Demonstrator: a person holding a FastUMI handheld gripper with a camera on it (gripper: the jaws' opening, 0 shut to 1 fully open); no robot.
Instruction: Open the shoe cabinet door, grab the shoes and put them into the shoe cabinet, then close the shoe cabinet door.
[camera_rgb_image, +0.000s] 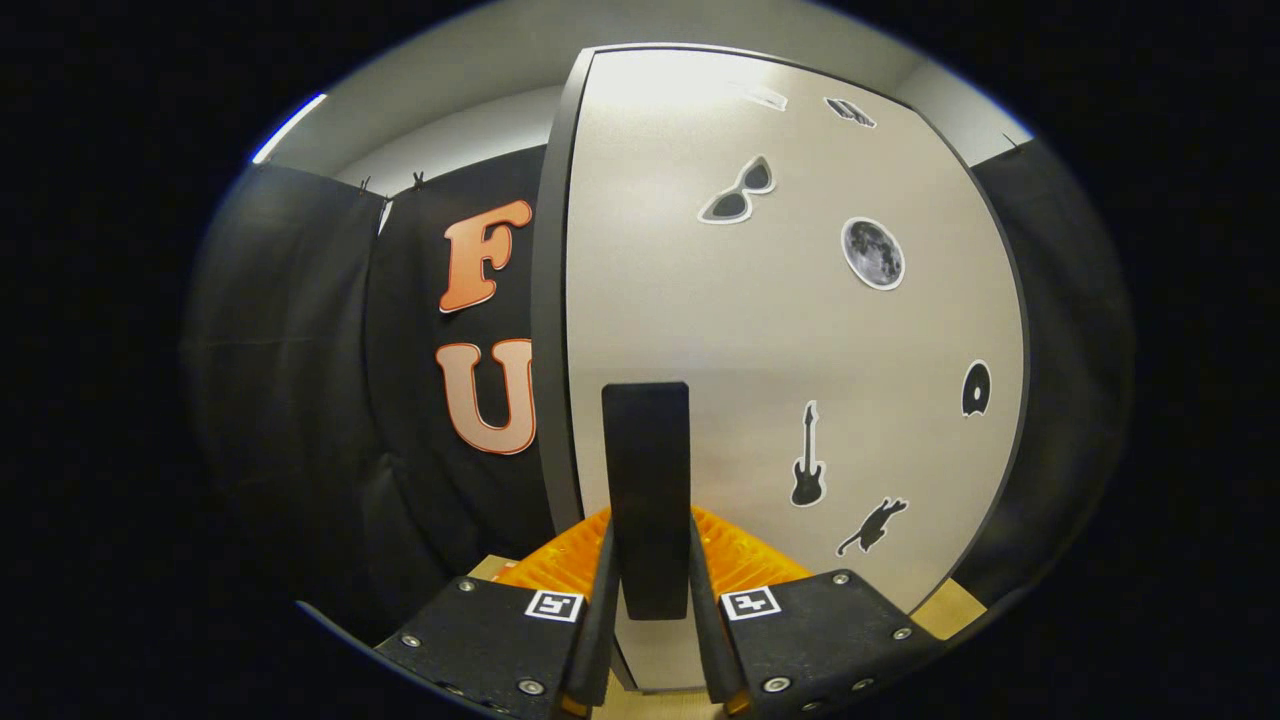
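The jaws (648, 610) are clenched on the dark upright handle (646, 480), one finger pressing each side. The handle stands on the pale cabinet door (760, 350), which rises just ahead, dotted with stickers (873, 253).

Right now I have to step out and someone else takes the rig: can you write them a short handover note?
Tongs: closed on the dark upright door handle, one finger pressing each side.
Shoe cabinet door: pale panel with stickers, right in front of the tongs; its dark left edge faces the camera, so it looks at most slightly ajar. I cannot tell how far.
Done: handle gripped.
Left: swing the door fully open, fetch the shoes, place them inside, close the door.
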